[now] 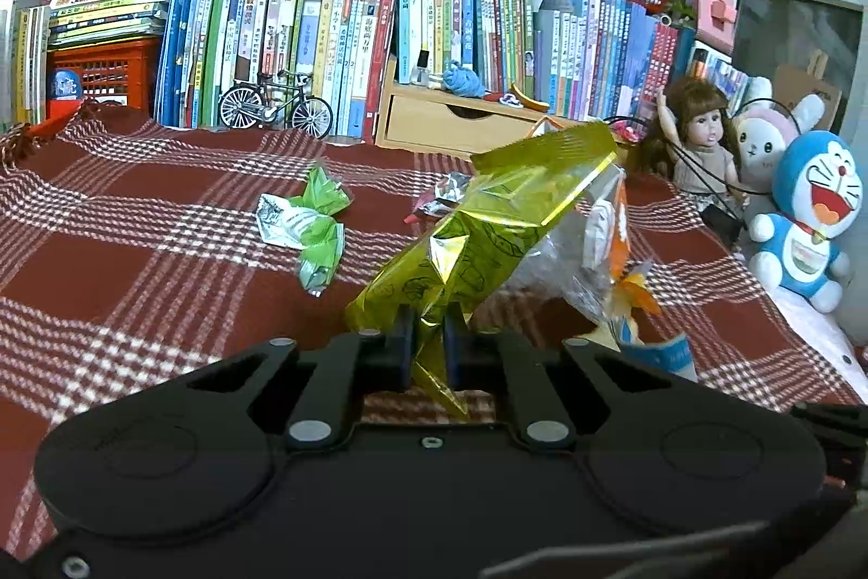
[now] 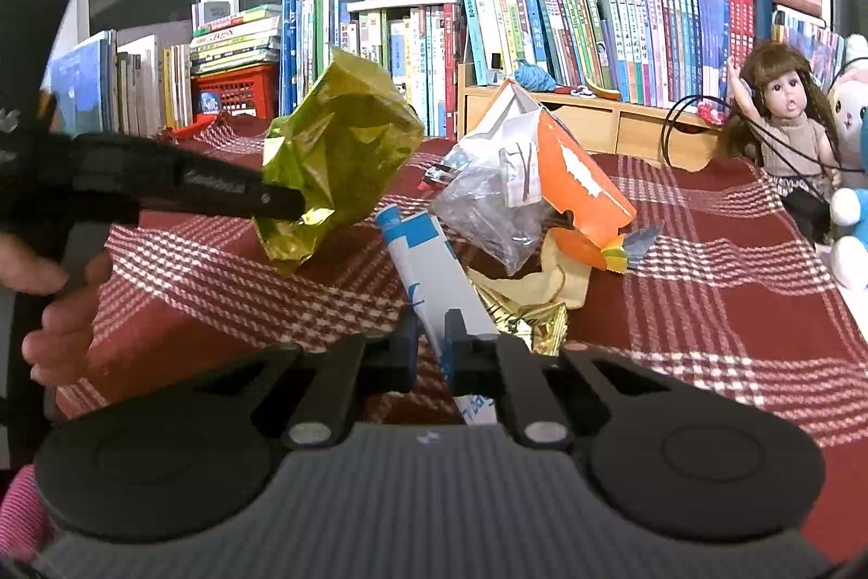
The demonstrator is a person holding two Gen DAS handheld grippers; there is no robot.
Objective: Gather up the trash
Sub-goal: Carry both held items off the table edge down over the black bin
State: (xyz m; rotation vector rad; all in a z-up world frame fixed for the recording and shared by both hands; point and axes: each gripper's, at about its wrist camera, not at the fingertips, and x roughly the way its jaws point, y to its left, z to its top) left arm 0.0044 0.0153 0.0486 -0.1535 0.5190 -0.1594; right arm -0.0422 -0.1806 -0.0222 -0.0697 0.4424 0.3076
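Observation:
My left gripper (image 1: 428, 340) is shut on a crinkled yellow-green foil wrapper (image 1: 488, 231), held up above the plaid cloth. From the right wrist view that wrapper (image 2: 339, 156) hangs off the left gripper's fingertips (image 2: 282, 203) at the left. My right gripper (image 2: 431, 343) is shut on a white and blue paper sleeve (image 2: 428, 275). Just beyond it lies a pile: a clear plastic bag (image 2: 488, 204), an orange and white torn pack (image 2: 569, 177) and gold foil (image 2: 537, 318). A green and white wrapper (image 1: 306, 221) lies on the cloth to the left.
A red and white plaid cloth (image 1: 135, 221) covers the surface. Rows of books (image 1: 336, 31), a model bicycle (image 1: 275, 104) and a wooden drawer box (image 1: 461, 120) line the back. A doll (image 1: 700, 139) and plush toys (image 1: 808, 210) sit at the right. A hand (image 2: 59, 307) holds the left gripper.

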